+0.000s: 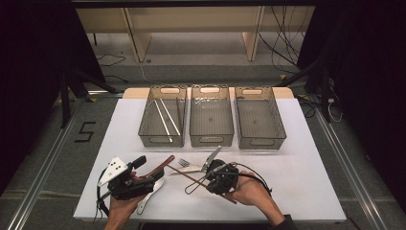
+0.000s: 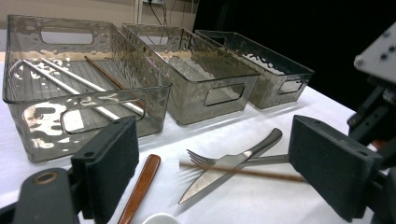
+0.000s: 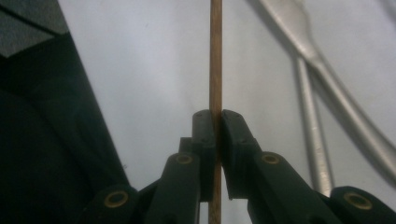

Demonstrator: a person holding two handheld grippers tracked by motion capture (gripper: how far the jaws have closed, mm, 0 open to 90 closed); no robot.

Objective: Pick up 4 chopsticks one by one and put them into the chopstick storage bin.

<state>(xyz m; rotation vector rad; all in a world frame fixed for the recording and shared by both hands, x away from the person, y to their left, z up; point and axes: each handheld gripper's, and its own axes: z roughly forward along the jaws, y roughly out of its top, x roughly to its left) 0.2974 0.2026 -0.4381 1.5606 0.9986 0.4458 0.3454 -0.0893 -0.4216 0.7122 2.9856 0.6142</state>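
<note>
My right gripper (image 3: 217, 126) is shut on a thin brown wooden chopstick (image 3: 215, 70), which runs straight up between its pads. From above, that chopstick (image 1: 179, 171) slants across the front middle of the white table (image 1: 297, 163), and the right gripper (image 1: 207, 180) holds it near its middle. My left gripper (image 1: 149, 171) is at the front left, open, with nothing between its fingers (image 2: 109, 163). Ahead of it lie a knife (image 2: 224, 172), a fork (image 2: 205, 160) and a wooden-handled utensil (image 2: 140, 186).
Three clear bins stand in a row at the back. The left bin (image 1: 163, 140) holds several chopsticks; the middle bin (image 1: 211, 140) and right bin (image 1: 261, 141) look bare. A white spoon (image 1: 146, 201) lies by the left hand. Fork and knife handles (image 3: 322, 116) lie right of the held chopstick.
</note>
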